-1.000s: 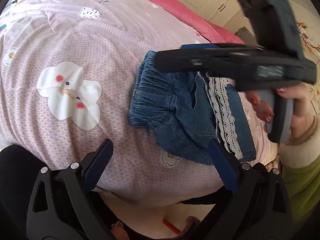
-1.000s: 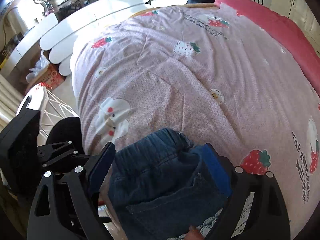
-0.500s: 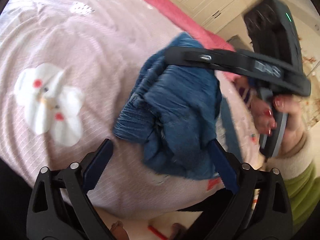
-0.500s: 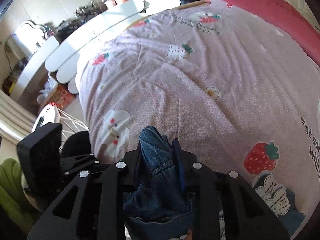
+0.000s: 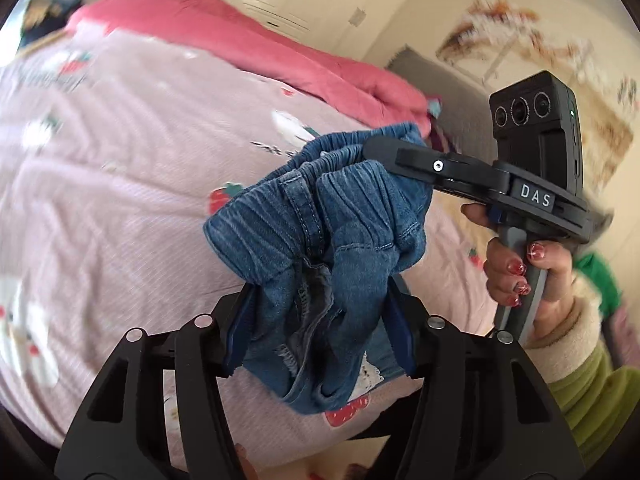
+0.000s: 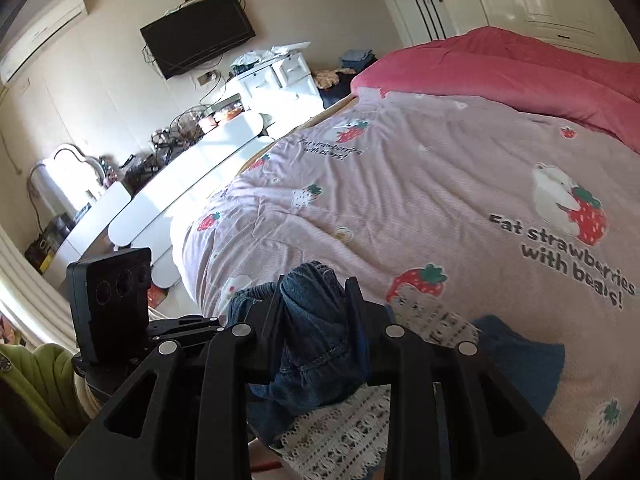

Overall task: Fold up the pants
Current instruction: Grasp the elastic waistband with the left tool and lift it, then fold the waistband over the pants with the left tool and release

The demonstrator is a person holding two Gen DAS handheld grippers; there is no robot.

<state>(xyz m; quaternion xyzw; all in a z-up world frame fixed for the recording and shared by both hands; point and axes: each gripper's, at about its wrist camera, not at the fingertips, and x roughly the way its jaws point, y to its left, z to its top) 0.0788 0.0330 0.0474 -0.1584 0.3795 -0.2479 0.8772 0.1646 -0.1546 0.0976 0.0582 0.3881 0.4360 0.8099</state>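
The blue denim pants with white lace trim are lifted off the pink bed cover. My left gripper is shut on a bunched part of the pants low in the left wrist view. My right gripper is shut on the elastic waistband; it also shows in the left wrist view, gripping the waistband from the right, held by a hand with red nails. The rest of the pants hangs down towards the bed.
The pink strawberry-print bed cover fills both views, with a red quilt at its far side. A white footboard, a cluttered dresser and a wall TV stand beyond the bed. White wardrobes line the far wall.
Both grippers closed on the pants, the right one first and the left one after. They have lifted the waistband end up off the bed.
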